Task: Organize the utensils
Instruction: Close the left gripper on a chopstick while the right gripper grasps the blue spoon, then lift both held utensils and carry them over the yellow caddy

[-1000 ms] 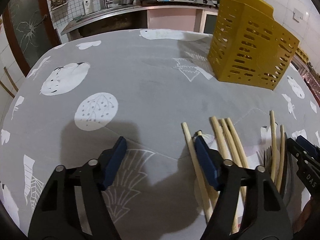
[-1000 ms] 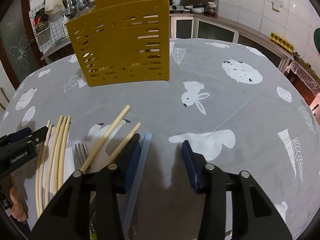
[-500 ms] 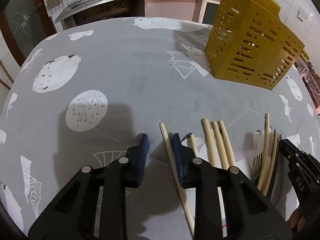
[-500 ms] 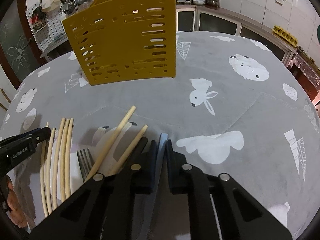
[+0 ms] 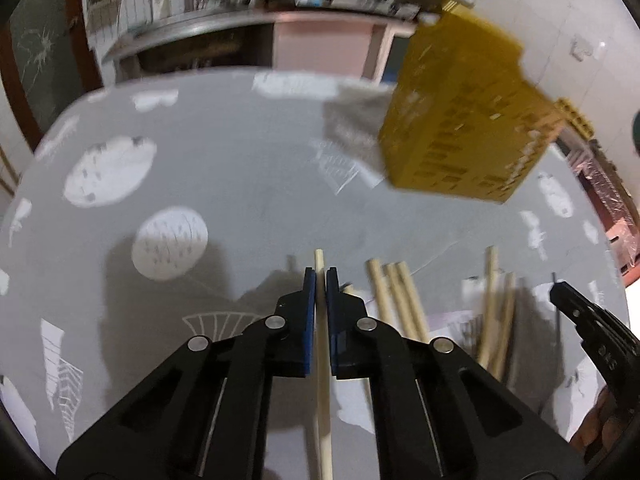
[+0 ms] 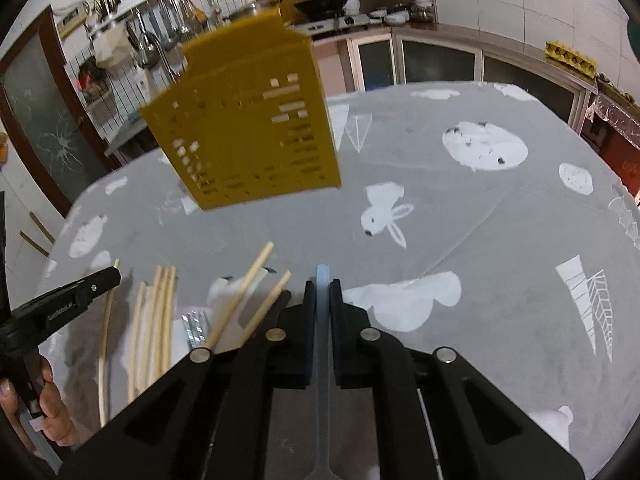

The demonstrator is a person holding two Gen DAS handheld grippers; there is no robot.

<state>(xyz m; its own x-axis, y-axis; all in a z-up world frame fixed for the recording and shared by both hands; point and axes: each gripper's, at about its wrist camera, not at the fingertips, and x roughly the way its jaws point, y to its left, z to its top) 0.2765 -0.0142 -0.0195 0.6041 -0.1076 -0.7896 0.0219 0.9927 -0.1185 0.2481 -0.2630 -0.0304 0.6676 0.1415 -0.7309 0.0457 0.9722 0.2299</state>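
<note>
Both grippers loaded; holder not yet visibly filled.

Our left gripper [image 5: 320, 276] is clenched on a wooden chopstick [image 5: 323, 380] that runs lengthwise between the jaws; our right gripper [image 6: 322, 285] grasps a pale blue utensil handle [image 6: 322, 360] the same way. Outward, the remaining chopsticks [image 6: 154, 320] and a fork [image 6: 195, 326] lie loose on the grey tablecloth [image 6: 460, 220]. The yellow utensil holder [image 6: 248, 136] stands well beyond them. We judge the task early: most items await transfer.

Home kitchen: stove [image 6: 338, 20], hanging ladles [image 6: 150, 40]
</note>
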